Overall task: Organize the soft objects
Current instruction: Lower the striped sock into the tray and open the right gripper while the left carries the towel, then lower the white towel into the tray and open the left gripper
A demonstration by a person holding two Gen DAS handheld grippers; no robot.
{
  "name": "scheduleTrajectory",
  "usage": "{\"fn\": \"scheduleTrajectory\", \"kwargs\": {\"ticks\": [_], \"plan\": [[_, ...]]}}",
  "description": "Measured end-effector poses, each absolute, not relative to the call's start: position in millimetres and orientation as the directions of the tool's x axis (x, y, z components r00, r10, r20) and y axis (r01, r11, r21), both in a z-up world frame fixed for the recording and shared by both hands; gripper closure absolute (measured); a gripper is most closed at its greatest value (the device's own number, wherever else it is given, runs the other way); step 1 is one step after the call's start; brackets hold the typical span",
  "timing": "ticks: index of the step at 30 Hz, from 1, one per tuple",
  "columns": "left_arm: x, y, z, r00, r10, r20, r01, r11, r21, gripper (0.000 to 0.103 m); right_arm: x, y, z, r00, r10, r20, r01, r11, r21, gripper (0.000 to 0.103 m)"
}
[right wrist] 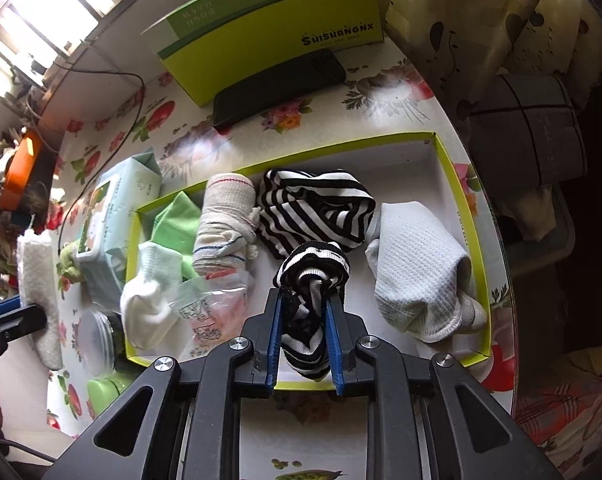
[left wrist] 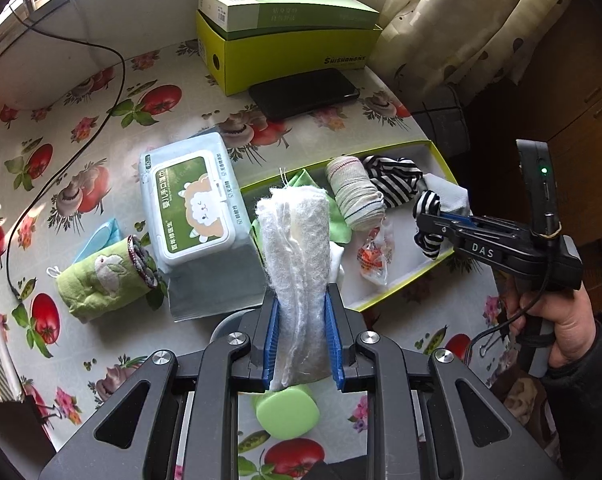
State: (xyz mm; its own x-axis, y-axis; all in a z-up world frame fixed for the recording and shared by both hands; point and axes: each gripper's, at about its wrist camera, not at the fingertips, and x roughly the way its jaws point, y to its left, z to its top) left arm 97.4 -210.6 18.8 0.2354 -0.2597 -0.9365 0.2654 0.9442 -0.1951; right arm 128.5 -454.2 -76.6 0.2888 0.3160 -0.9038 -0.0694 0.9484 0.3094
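Left gripper (left wrist: 301, 312) pinches a fuzzy white roll (left wrist: 293, 248); right gripper (right wrist: 304, 316) clamps a ribbed striped sock (right wrist: 311, 280) above the tray (right wrist: 467, 200).

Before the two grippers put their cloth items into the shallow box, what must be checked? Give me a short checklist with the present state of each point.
1. Left gripper holds the white fluffy roll firmly between its pads: ok.
2. Right gripper is clamped on the striped sock: ok.
3. Right gripper is above the shallow box: ok.
4. Free floor in the box under the striped sock, between the striped cloth bundle and the white sock: ok, but narrow.
5. Free place in the box for the white fluffy roll: cannot tell; the left part is crowded.
6. Wet wipes pack outside the box, not blocking: ok.
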Motion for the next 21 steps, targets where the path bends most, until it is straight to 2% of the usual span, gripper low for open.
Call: {"fn": "scheduleTrajectory", "kwargs": {"ticks": [5, 21], "plan": [[105.9, -226.9, 16.7, 0.223, -0.274, -0.936, 0.295, 0.933, -0.203, 0.081, 125.0, -459.7, -70.3, 0.3, 0.351, -0.887, -0.083, 0.936, 0.342, 0.065], [138.1, -318.0, -11.3, 0.113, -0.335, -0.935, 0.432, 0.864, -0.258, 0.081, 95.1, -502.3, -35.7, 0.386, 0.368, -0.846, -0.007, 0.918, 0.396, 0.064]]}}
